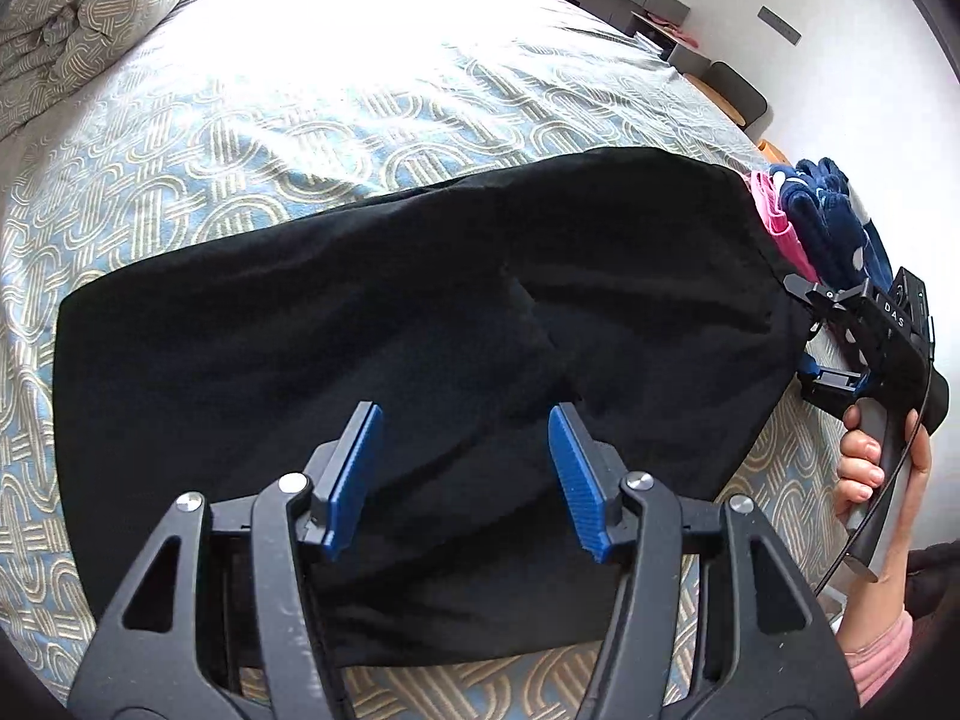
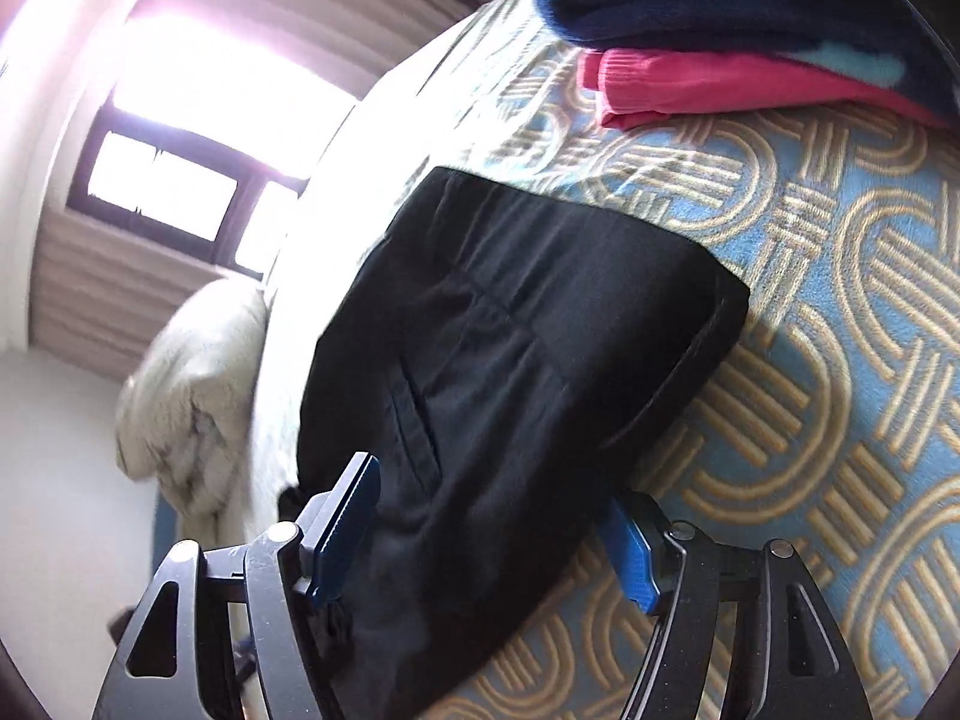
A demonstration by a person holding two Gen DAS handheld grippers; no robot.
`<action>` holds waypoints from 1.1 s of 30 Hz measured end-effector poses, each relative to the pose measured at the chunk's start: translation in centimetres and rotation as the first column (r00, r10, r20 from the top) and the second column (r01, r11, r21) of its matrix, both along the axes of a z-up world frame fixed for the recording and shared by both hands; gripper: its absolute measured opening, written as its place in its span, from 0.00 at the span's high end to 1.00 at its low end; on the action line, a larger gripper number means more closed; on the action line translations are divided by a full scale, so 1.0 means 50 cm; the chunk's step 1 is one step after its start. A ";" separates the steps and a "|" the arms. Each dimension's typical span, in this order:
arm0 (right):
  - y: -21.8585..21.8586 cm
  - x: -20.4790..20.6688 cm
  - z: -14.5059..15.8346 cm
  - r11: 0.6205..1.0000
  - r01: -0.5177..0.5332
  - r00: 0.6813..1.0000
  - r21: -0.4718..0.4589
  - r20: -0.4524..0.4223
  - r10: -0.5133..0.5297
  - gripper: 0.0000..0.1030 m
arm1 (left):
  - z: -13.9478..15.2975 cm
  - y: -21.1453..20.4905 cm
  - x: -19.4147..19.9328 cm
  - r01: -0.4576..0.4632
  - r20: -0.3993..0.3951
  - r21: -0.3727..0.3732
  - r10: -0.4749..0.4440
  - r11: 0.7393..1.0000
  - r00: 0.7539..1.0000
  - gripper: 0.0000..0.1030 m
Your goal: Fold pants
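**Black pants lying folded on the bed, both tools slack**

While the black pants (image 1: 408, 348) lie flat as a folded slab on the patterned bedspread (image 1: 252, 138), neither tool grips them. Left gripper (image 1: 465, 474): fingers spread wide, hovering over the near edge of the cloth, nothing between the blue pads (image 1: 354, 480). Right gripper (image 2: 492, 531): fingers likewise released, straddling one end of the pants, cloth lying loose in the gap; from the left camera it sits at the far right end, held in the person's hand (image 1: 882, 468).

A stack of folded clothes, pink (image 2: 720, 90) under navy (image 2: 720, 0), sits just beside the pants' right end.

Risks, as I judge them:
- Closing on only the top layer would peel the fold open when lifted.
- Uneven lift between the two ends would skew the edges.
- A swing at the right end could knock the nearby stack.
- Dark cloth hides the layer edges, so a misjudged pinch is likely.
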State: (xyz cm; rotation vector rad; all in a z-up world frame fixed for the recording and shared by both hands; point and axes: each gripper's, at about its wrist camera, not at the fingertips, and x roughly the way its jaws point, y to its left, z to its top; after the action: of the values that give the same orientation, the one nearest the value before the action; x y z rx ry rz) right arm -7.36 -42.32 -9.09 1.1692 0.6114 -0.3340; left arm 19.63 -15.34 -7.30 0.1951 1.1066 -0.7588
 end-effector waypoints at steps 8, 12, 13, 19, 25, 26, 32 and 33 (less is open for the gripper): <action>-0.014 0.012 -0.005 0.993 0.115 0.993 0.030 0.019 -0.115 0.36 | -0.050 -0.029 -0.010 0.025 -0.015 0.012 -0.025 1.000 1.000 0.42; -0.007 0.009 0.010 0.990 0.138 0.990 -0.034 -0.026 -0.139 0.79 | -0.043 -0.020 -0.003 0.030 -0.110 -0.061 -0.037 0.998 0.993 0.42; -0.005 0.006 0.013 0.990 0.137 0.990 -0.033 -0.014 -0.137 0.80 | -0.042 -0.014 0.002 0.016 -0.148 -0.096 -0.031 0.995 0.988 0.42; 0.020 0.041 0.077 0.981 0.074 0.996 -0.181 -0.028 -0.080 0.81 | -0.047 -0.016 0.026 -0.032 -0.277 -0.223 -0.032 0.974 0.960 0.42; 0.069 0.076 0.145 0.946 0.027 0.999 -0.322 -0.023 -0.036 0.82 | -0.072 0.007 0.027 -0.049 -0.333 -0.240 -0.034 0.970 0.942 0.42; 0.089 0.086 0.163 0.928 0.007 0.999 -0.373 -0.028 -0.019 0.82 | -0.072 0.015 0.032 -0.057 -0.345 -0.242 -0.031 0.969 0.938 0.42; 0.311 0.176 0.257 0.662 -0.220 0.973 -0.717 -0.114 0.200 0.83 | -0.043 0.180 0.090 -0.219 -0.379 -0.328 0.084 0.919 0.922 0.42; 0.363 0.195 0.259 0.588 -0.270 0.957 -0.763 -0.145 0.251 0.83 | -0.043 0.216 0.103 -0.247 -0.377 -0.322 0.115 0.914 0.919 0.42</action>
State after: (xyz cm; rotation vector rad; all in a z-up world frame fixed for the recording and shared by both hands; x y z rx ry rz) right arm 2.38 -24.16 3.88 0.2132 0.5562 -0.3082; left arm 24.76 -4.53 -9.46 -0.3725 1.2765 -0.8325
